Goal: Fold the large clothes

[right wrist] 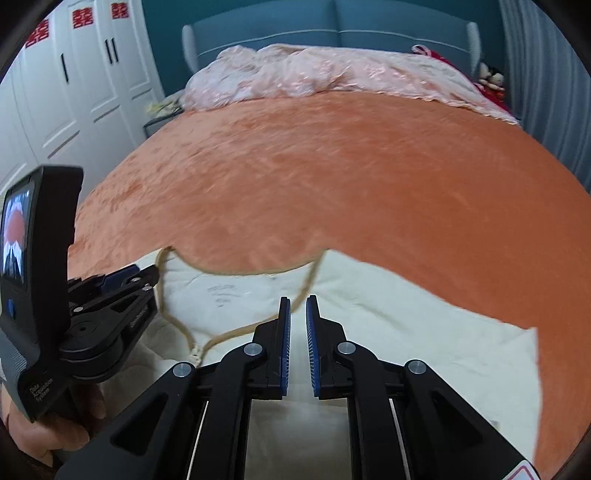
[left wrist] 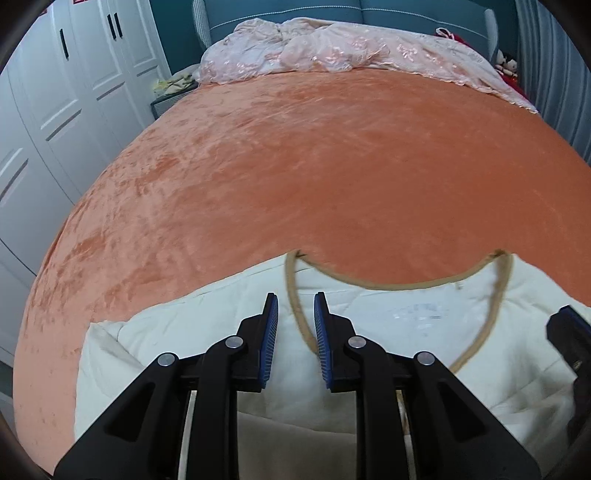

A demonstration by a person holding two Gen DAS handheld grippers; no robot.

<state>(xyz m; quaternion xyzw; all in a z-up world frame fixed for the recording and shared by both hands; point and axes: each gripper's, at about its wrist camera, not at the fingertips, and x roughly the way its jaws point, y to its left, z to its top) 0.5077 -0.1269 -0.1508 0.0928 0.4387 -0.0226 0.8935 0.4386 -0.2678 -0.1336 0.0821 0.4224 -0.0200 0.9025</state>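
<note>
A cream padded garment (left wrist: 406, 339) with a tan-trimmed neckline (left wrist: 388, 286) lies flat at the near end of the bed, neck opening pointing away from me. My left gripper (left wrist: 295, 295) hovers over its left shoulder. The jaws stand a narrow gap apart, with the trim running under them and no cloth pinched. In the right wrist view the same garment (right wrist: 406, 332) spreads out to the right. My right gripper (right wrist: 298, 297) sits over the right side of the neckline (right wrist: 310, 280), its pads slightly apart and not pressing on the fabric. The left gripper (right wrist: 153, 272) shows from the side at the collar's left corner.
An orange velvet blanket (left wrist: 295, 166) covers the bed. A crumpled pink quilt (left wrist: 332, 55) lies by the teal headboard (right wrist: 332, 29). White wardrobe doors (left wrist: 55, 110) stand on the left, a curtain (left wrist: 554, 74) on the right. A hand (right wrist: 44, 424) holds the left gripper's handle.
</note>
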